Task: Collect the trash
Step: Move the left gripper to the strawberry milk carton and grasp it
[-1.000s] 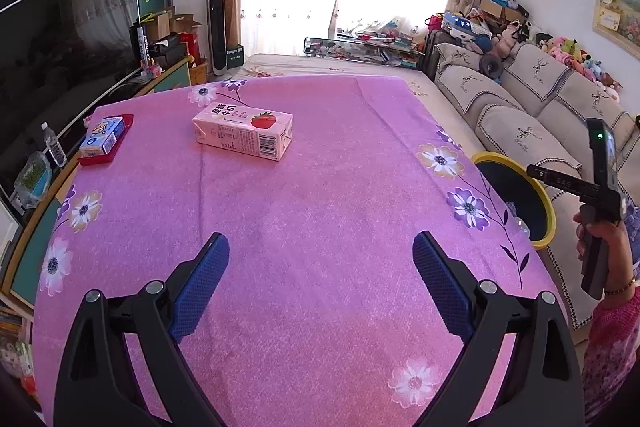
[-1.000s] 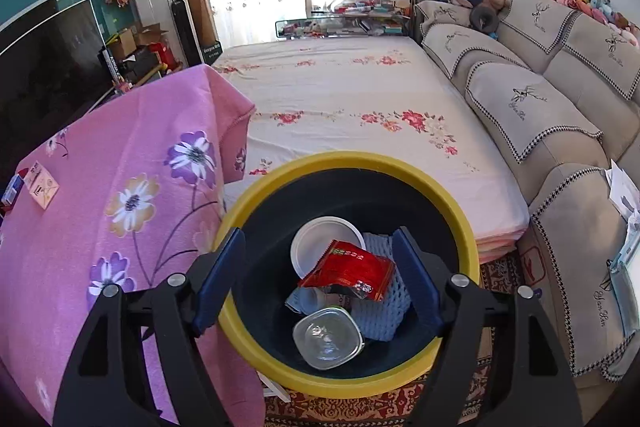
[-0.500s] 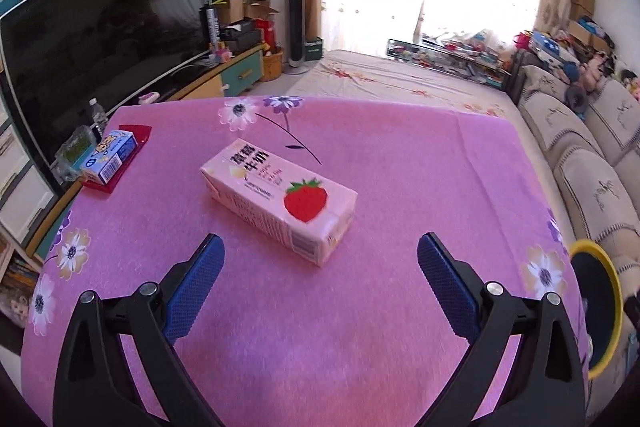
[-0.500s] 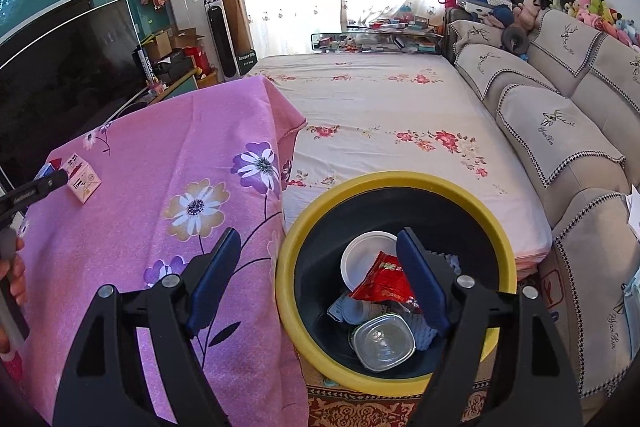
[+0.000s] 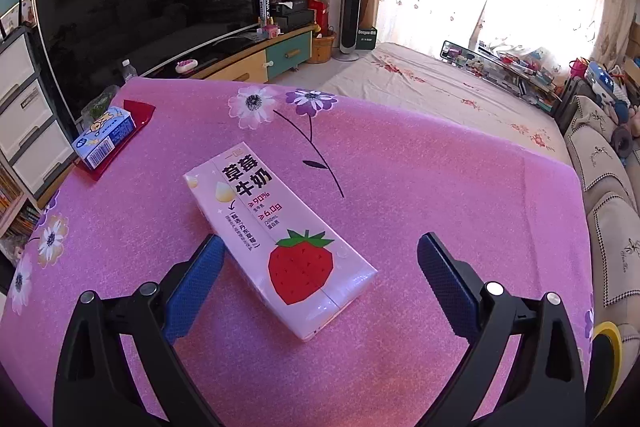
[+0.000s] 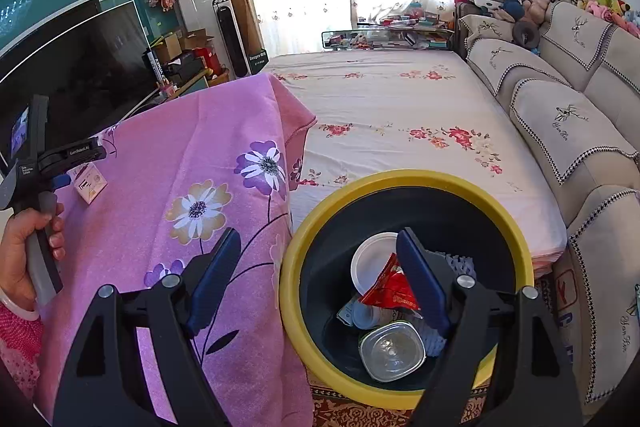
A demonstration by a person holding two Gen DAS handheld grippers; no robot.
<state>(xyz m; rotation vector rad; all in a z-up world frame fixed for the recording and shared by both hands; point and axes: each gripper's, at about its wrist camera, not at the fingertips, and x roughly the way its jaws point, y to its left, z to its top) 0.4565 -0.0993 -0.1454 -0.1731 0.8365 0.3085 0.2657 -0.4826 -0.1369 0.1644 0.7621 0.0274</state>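
Beside the bench (image 6: 224,131) stands a dark bin (image 6: 406,183) with a yellow rim, and inside it I see a white round lid (image 6: 370,259), a red crumpled wrapper (image 6: 390,291), a clear square plastic container (image 6: 392,350), a small white bottle (image 6: 362,315) and a piece of bluish foam net (image 6: 462,263). The right claw (image 6: 320,281) hangs above the bin's near edge with its 2 blue fingers wide apart and nothing between them. On the pink flowered cloth (image 5: 440,187) of the bench lies the strawberry milk carton (image 5: 276,239), flat on its side, with a red strawberry picture and the printed text "草莓牛奶", "90%", "6.0g" and "200mL". The left claw (image 5: 318,263) is low over the bench, its fingers apart, with the near end of the carton between them; the left finger (image 5: 192,287) is just beside the carton's edge, and I cannot tell if it touches. Far to the left, near the bench edge, a small blue box (image 5: 102,137) with a barcode rests on a red flat packet (image 5: 128,133); its writing is too small to read. In the right wrist view, the handle of the left claw shows a label reading "GenRobot.AI".
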